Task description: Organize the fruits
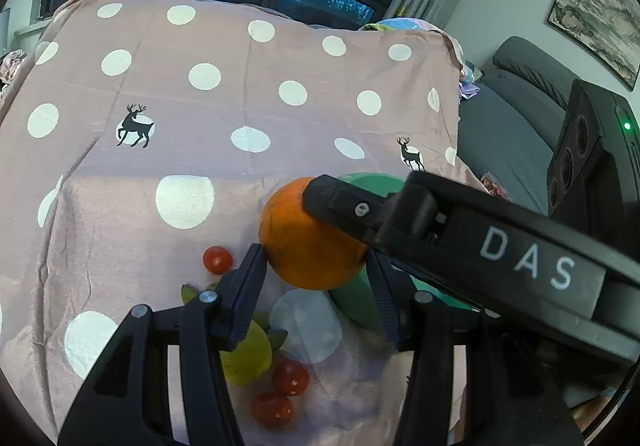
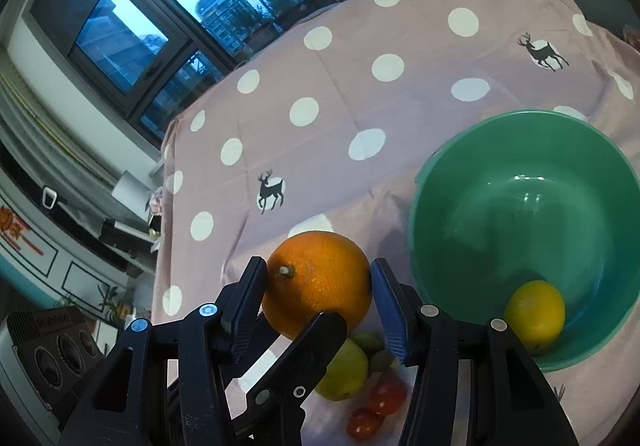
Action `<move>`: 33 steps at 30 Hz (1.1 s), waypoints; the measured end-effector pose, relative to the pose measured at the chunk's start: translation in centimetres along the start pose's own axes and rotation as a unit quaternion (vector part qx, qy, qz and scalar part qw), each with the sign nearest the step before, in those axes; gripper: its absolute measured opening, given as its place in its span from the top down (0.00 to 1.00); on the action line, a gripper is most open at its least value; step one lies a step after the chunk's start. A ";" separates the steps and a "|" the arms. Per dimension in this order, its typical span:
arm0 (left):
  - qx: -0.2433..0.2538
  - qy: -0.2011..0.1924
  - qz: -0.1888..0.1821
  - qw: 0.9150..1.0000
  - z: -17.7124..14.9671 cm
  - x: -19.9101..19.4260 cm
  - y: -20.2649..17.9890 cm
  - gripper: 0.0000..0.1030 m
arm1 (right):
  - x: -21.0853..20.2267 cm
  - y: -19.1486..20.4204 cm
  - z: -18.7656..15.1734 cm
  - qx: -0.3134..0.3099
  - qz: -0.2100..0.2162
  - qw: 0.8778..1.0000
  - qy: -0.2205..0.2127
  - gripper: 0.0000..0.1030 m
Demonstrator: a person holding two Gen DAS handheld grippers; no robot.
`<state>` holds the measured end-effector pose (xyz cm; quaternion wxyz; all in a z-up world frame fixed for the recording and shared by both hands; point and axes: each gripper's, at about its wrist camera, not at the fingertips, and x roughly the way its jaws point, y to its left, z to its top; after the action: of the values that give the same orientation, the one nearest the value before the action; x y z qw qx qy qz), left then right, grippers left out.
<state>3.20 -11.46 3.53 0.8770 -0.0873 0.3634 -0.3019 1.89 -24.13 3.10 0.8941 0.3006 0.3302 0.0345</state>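
The left gripper (image 1: 316, 254) and the right gripper (image 2: 318, 266) are both squeezing the same orange (image 1: 304, 230), so the fruit sits right between both pairs of jaws, a little above the cloth. Neither one is open and free; each has its pads pushed against the peel. The orange is round, bright and bumpy, with a small stem stub on top. It looks firm and a bit heavy, and I think a round thing like this could roll or slip out, so the fat middle is the best place to hold it, not the top or bottom. Squeezing too hard might dent the peel. Just to the right of the right gripper is a green bowl (image 2: 480, 186), smooth and shiny, with a yellow lemon (image 2: 534, 316) lying inside near its closest wall. Under the jaws, on the cloth, is a yellow-green fruit (image 2: 346, 370) with leaves, and beside it are small red cherry tomatoes (image 2: 386, 396). The tomatoes look soft and easy to squash. The tablecloth (image 1: 160, 86) is soft and pink with white dots and little dark deer, and it has wrinkles.
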 end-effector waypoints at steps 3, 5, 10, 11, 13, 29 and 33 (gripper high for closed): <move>0.003 0.000 -0.004 1.000 0.0 0.1 -0.3 0.51 | -0.4 -0.3 0.1 0.003 -0.003 1.000 -0.004 0.46; 0.006 0.000 -0.007 1.000 0.0 0.2 -0.6 0.51 | -0.6 -0.5 0.1 0.005 -0.004 1.000 -0.007 0.46; 0.011 0.000 -0.015 1.000 0.0 0.6 -1.3 0.51 | -1.1 -1.1 0.3 0.012 -0.010 1.000 -0.013 0.46; 0.013 0.001 -0.017 1.000 0.0 0.7 -1.5 0.51 | -1.2 -1.3 0.3 0.013 -0.011 1.000 -0.015 0.46; 0.013 0.001 -0.019 1.000 0.0 0.7 -1.6 0.51 | -1.5 -1.4 0.3 0.016 -0.014 1.000 -0.017 0.46; 0.029 0.006 -0.041 0.999 -0.2 1.9 -3.6 0.51 | -2.9 -3.4 0.7 0.036 -0.028 0.998 -0.032 0.46; 0.033 0.009 -0.047 0.998 -0.2 2.2 -4.0 0.51 | -3.2 -3.9 0.8 0.042 -0.034 0.998 -0.036 0.46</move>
<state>2.42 -15.94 3.56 0.8612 -0.0727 0.3564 -0.3549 -0.67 -28.57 3.22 0.8926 0.3272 0.3094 -0.0205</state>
